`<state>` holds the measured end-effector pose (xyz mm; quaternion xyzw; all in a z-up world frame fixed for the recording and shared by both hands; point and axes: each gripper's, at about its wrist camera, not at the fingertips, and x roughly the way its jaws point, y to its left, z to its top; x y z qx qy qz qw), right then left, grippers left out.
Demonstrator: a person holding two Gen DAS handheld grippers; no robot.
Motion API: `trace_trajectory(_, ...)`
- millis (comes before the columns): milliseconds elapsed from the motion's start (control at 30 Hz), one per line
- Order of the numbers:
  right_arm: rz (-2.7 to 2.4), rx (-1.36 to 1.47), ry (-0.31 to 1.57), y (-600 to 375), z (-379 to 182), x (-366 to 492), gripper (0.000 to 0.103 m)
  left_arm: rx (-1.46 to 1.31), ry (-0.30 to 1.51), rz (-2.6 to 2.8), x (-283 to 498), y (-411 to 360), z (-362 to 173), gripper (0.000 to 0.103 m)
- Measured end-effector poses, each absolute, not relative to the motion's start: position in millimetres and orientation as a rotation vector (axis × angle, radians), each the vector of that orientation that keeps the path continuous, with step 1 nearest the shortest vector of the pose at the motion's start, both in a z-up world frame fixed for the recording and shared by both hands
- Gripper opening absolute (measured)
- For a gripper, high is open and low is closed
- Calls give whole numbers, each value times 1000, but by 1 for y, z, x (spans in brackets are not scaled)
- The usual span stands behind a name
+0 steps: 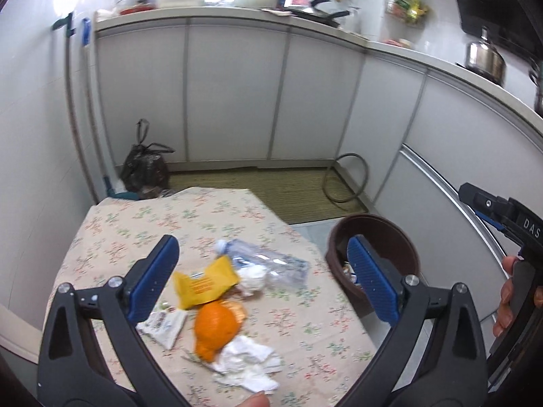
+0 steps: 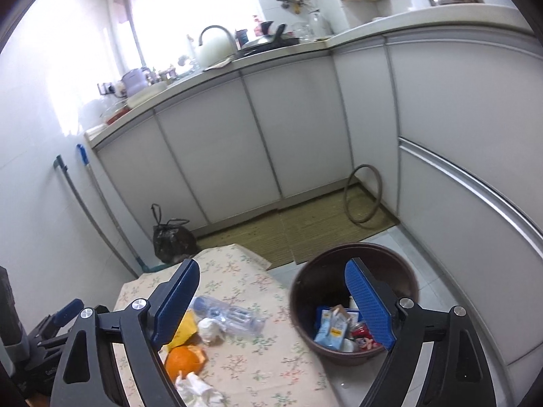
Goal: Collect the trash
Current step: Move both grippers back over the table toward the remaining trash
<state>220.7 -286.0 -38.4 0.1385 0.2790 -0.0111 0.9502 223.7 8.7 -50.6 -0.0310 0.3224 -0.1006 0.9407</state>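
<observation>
Trash lies on a floral tablecloth [image 1: 142, 224]: orange peel [image 1: 215, 327], a yellow wrapper [image 1: 203, 283], a crushed clear plastic bottle [image 1: 271, 263], crumpled white tissue [image 1: 247, 363] and a small white packet [image 1: 164, 327]. My left gripper [image 1: 264, 278] is open and empty, hovering over the pile. A brown bin [image 2: 353, 281] stands on the floor right of the table and holds several wrappers [image 2: 334, 330]. My right gripper [image 2: 271, 305] is open and empty, above the table's right edge and the bin. The peel [image 2: 185, 361] and bottle [image 2: 230, 315] also show in the right wrist view.
White kitchen cabinets [image 1: 237, 95] and a cluttered counter run behind and to the right. A tied black bag [image 1: 146, 169] sits on the floor beyond the table, with mop handles [image 1: 73, 108] against the left wall. A hose loop [image 1: 346, 176] lies on a green mat.
</observation>
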Motion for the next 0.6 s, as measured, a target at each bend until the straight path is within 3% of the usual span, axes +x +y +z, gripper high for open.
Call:
trace_trajectory(267,38,238,601,-227,-54,244,90,-97,704,-163,235,66,-70,99)
trace_trajectory(600,84,206,698,-176,-95,280,90,-172,908,-167,265,118,-134,99)
